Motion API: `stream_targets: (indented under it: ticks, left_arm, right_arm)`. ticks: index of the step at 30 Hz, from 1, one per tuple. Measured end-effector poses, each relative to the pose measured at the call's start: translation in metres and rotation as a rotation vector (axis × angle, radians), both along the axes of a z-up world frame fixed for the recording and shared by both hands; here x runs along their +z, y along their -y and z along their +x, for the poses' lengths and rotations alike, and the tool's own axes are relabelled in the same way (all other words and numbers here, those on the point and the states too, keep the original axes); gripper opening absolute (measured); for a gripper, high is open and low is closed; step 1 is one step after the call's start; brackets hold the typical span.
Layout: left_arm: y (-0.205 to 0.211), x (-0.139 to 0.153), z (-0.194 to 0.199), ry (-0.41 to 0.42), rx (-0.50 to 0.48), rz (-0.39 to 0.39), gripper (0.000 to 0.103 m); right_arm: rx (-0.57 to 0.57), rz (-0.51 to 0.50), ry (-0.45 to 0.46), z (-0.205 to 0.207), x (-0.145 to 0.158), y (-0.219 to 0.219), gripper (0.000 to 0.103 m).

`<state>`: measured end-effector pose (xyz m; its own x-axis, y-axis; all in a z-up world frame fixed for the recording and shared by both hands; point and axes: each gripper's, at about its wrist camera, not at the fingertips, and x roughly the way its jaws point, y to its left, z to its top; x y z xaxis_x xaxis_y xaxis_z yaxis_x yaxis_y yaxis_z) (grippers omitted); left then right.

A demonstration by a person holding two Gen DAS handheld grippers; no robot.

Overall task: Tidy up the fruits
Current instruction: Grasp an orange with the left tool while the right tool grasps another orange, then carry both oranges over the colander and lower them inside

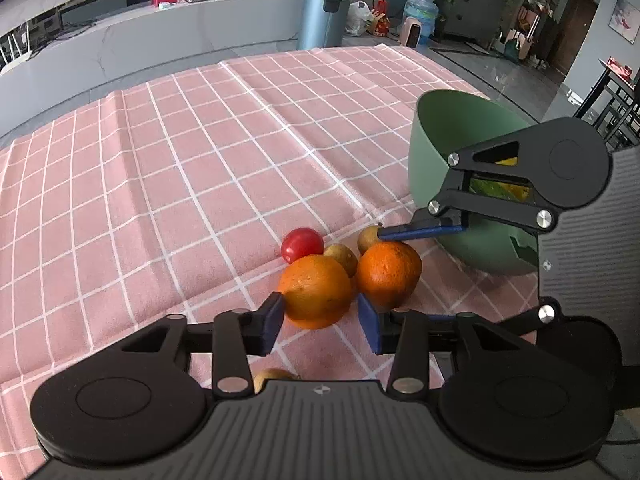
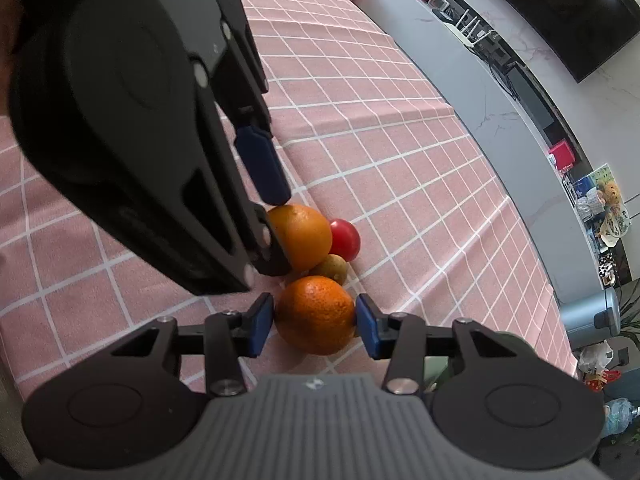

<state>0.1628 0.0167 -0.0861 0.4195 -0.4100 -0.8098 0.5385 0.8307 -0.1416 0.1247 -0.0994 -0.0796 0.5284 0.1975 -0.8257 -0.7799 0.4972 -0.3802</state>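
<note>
Two oranges (image 1: 315,290) (image 1: 389,274) lie side by side on the bench near its right edge, a red tomato (image 1: 301,243) and small brownish fruits (image 1: 342,257) touching behind them. A green bowl (image 1: 432,148) beside them holds yellow-green fruit.

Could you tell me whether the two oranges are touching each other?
Apart. The right wrist view shows the near orange and the far orange separated by tablecloth and a small brownish fruit.
</note>
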Motion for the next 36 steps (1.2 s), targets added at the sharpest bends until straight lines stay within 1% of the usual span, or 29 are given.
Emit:
stream_targets:
  ticks: [8,9,10,14,17,21,24,31,36]
  left_arm:
    - [0.003,-0.006,0.009,-0.011,0.033,0.023,0.051]
    - [0.003,-0.007,0.009,-0.013,0.042,0.022,0.05]
    - [0.003,-0.008,0.01,-0.015,0.051,0.023,0.047]
    - [0.002,-0.007,0.011,-0.025,0.089,0.017,0.046]
    - [0.004,-0.004,0.005,-0.007,0.094,0.014,0.045]
    - [0.005,0.008,-0.007,0.027,0.115,0.023,0.045]
    - [0.003,0.018,-0.013,0.035,0.144,0.016,0.045]
    - [0.007,0.054,-0.035,0.079,0.168,-0.037,0.045]
    - [0.023,0.076,-0.046,0.103,0.142,-0.069,0.045]
  right_arm:
    - [0.007,-0.002,0.011,-0.003,0.0,-0.001,0.041]
    - [0.006,-0.002,0.012,-0.003,-0.001,-0.001,0.041]
    - [0.006,-0.003,0.013,-0.003,-0.001,-0.001,0.04]
    - [0.007,-0.008,0.017,-0.006,0.0,-0.002,0.04]
    - [0.008,0.0,0.015,-0.007,0.003,-0.003,0.039]
    - [0.03,0.003,0.028,-0.015,0.012,-0.004,0.039]
    - [0.049,0.0,0.038,-0.021,0.02,-0.003,0.039]
    - [0.07,0.011,0.046,-0.036,0.053,0.014,0.039]
    - [0.054,0.009,0.036,-0.043,0.078,0.035,0.039]
